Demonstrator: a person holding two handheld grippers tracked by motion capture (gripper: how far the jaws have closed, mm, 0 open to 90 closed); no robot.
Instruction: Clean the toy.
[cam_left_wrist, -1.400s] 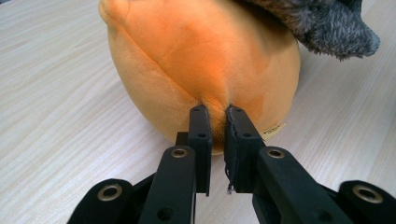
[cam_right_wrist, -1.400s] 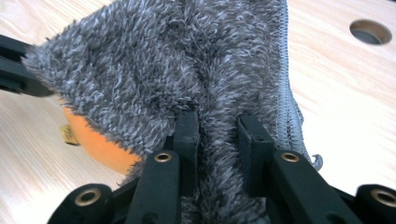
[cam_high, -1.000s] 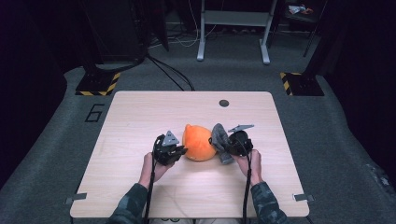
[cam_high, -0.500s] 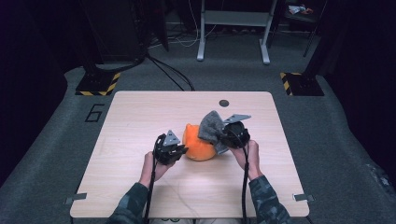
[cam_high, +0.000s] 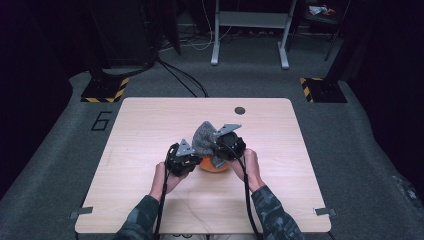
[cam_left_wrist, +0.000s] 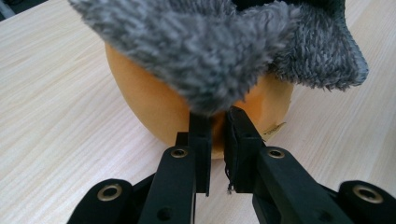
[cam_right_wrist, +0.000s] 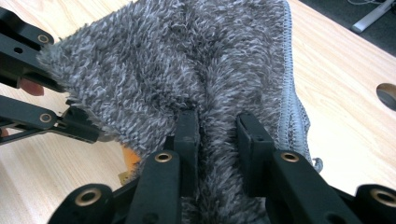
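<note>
Grey fleece cloth (cam_high: 202, 137): draped over the orange ball (cam_high: 215, 165) near mid-table (cam_high: 150, 120), one fold clamped in the right gripper (cam_right_wrist: 217, 128), raised above the ball. Left gripper (cam_left_wrist: 217, 116): jaws drawn together on a hanging edge of the same cloth, tips against the ball's near side. Ball rests on the tabletop, between both grippers.

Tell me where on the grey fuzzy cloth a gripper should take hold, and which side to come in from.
Grip the stitched hem of the grey fuzzy cloth, probably from the open table side. The hem is thinner and firmer than the thick pile, and it hangs free past the orange form underneath. The right gripper already pinches a fold in the pile, and the left gripper holds the orange form's edge.
</note>
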